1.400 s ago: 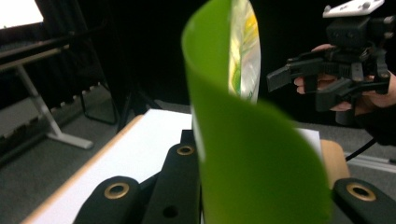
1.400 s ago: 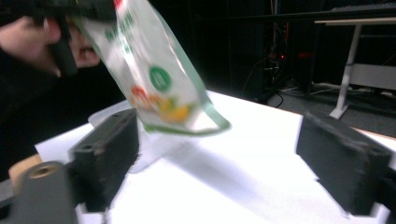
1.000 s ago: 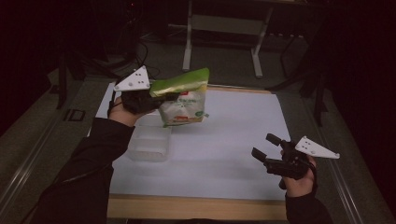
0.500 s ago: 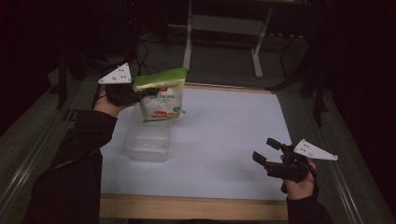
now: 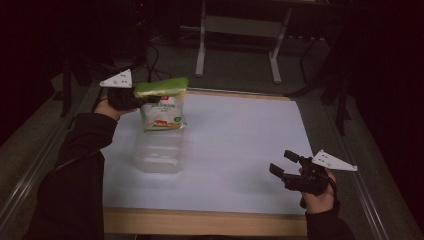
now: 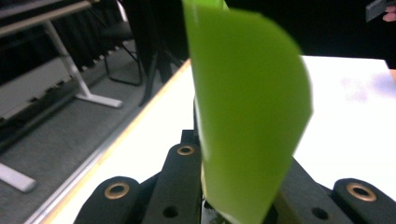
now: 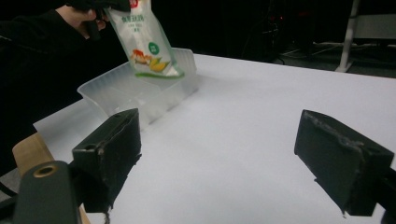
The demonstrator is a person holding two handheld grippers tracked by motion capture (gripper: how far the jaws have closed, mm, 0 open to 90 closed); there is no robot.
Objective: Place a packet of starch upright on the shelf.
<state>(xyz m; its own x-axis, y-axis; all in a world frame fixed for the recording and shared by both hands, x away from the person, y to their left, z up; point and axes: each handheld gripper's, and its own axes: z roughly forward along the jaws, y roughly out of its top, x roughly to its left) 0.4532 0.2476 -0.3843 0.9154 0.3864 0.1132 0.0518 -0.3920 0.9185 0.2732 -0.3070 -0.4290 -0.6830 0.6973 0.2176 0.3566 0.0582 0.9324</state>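
At the left edge of the white worktop point(image 5: 240, 145), toward its far left corner, the left gripper point(image 5: 131, 99) pinches the green top edge of a snack pouch point(image 5: 161, 110) — the left gripper view shows the green flap clamped between its 2 black jaws. The pouch hangs with its long axis roughly vertical, its lower end tilted a little, above the far end of a clear plastic container point(image 5: 158, 149). That container lies on the worktop with its long axis running from the near edge toward the far one, just beneath the pouch. So the relation that matters is pouch over container: my judgement is that the coming move is a lowering into it, and the left hand is plainly the nearer one.

Over by the near right corner, the right gripper point(image 5: 286, 165) hovers well apart from both — its jaws spread wide, holding nothing, pointed leftward at the container.
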